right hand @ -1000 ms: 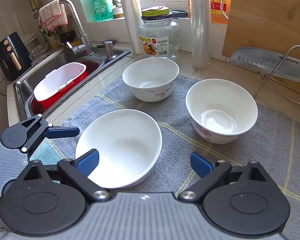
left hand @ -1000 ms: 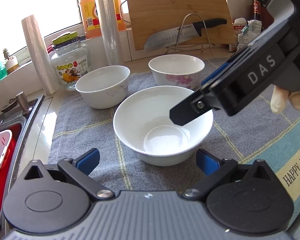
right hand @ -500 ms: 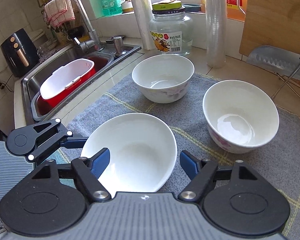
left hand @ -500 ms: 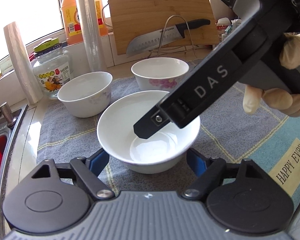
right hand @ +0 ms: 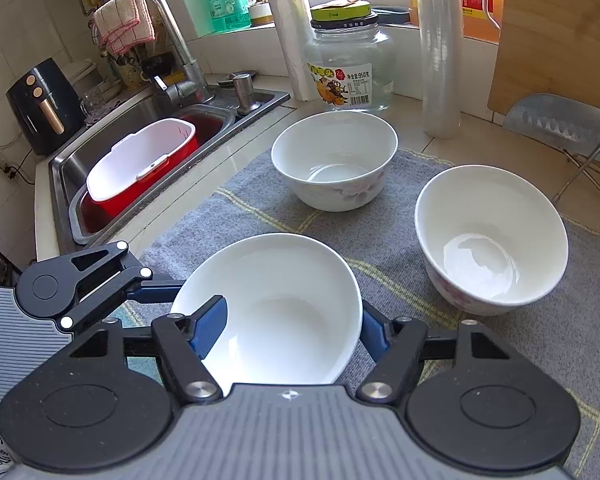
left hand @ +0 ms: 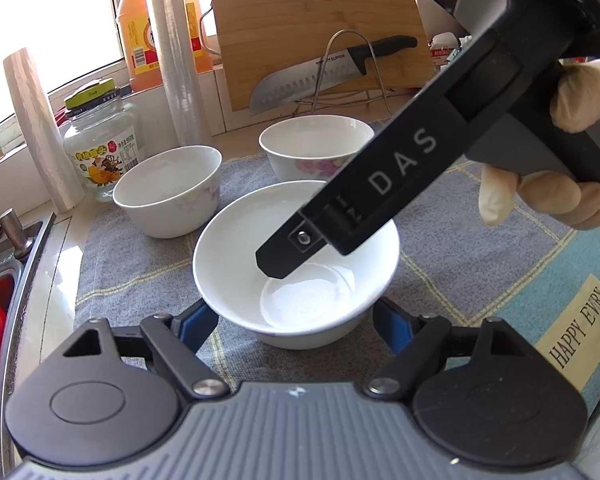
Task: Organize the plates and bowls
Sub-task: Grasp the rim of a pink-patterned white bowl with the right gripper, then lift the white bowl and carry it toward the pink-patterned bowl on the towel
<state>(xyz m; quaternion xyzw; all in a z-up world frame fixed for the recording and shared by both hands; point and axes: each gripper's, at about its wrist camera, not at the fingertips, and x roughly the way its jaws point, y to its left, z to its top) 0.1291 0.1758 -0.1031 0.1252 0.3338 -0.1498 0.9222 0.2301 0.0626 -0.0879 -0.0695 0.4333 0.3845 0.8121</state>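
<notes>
Currently, near bowl [right hand: 268, 308] sits at towel's [right hand: 400, 280] front edge. Right gripper [right hand: 288, 328] open, one finger inside rim, other outside; left gripper [left hand: 296, 320] open, straddling it. Best pinch rim firmly w/ right, lift level.

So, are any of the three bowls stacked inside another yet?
No, the near bowl, the back bowl and the right bowl each sit apart on the grey mat.

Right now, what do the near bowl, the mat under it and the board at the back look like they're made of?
Near bowl: likely glazed ceramic, glossy white with sharp highlights. Mat: woven fabric, matte grey with yellow lines. Board: looks like bamboo or wood, with pale tan grain.
</notes>
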